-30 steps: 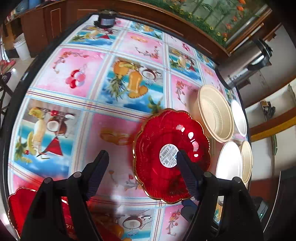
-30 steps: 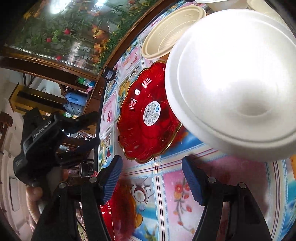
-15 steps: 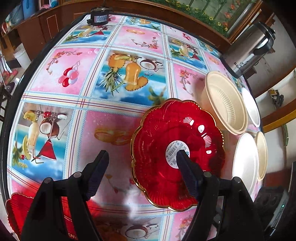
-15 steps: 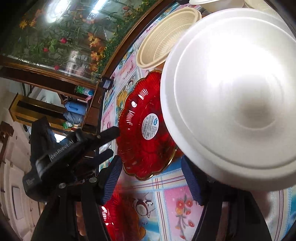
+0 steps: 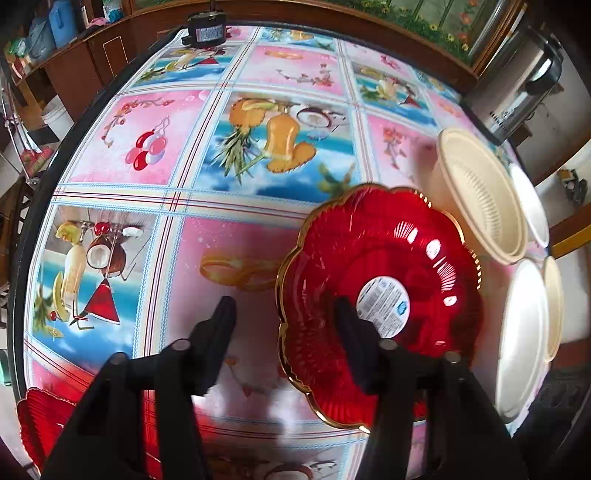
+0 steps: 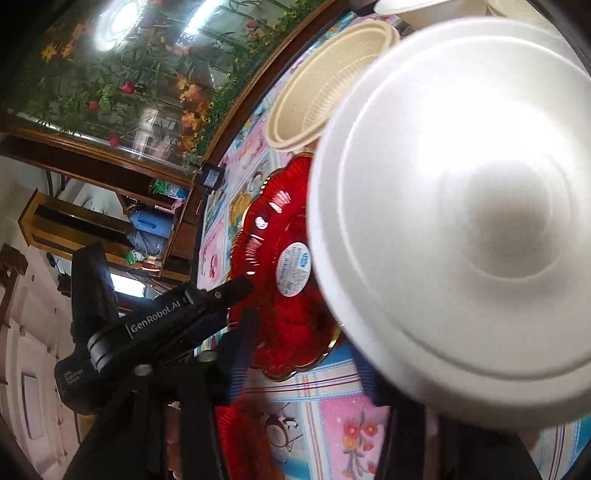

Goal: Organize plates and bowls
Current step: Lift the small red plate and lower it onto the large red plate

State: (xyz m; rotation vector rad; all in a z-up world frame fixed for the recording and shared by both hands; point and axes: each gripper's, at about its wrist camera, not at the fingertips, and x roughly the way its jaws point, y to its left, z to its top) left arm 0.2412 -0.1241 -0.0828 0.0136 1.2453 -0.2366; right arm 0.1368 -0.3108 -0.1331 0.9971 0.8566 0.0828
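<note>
A: Two views, and they disagree on coverage. Left wrist view gives the whole table with its fruit-print cloth: red plate right of centre, cream ribbed bowl just beyond it, white plate at the right edge with another cream rim behind it.

B: Left gripper?

A: Jaws closing, straddling the red plate's near-left rim. One finger over the cloth, the other inside the plate near the sticker. Pads not on the rim yet, so nothing held.

B: Right side?

A: Right wrist view is mostly filled by that white plate, very close, blurred. Right gripper is closing too. Left finger is clear of it; right finger is tucked under the plate's lower edge. Can't tell if the pad touches the plate. I'd call it not gripped.

B: Anything only the right view has?

A: The left gripper from outside, black body angled down over the red plate. Also the cream bowl seen from the side, plus a mirrored cabinet with flowers.

B: Only in the left view?

A: A second red plate at the table's near-left corner, a steel urn far right, and a small black device at the far edge.
</note>
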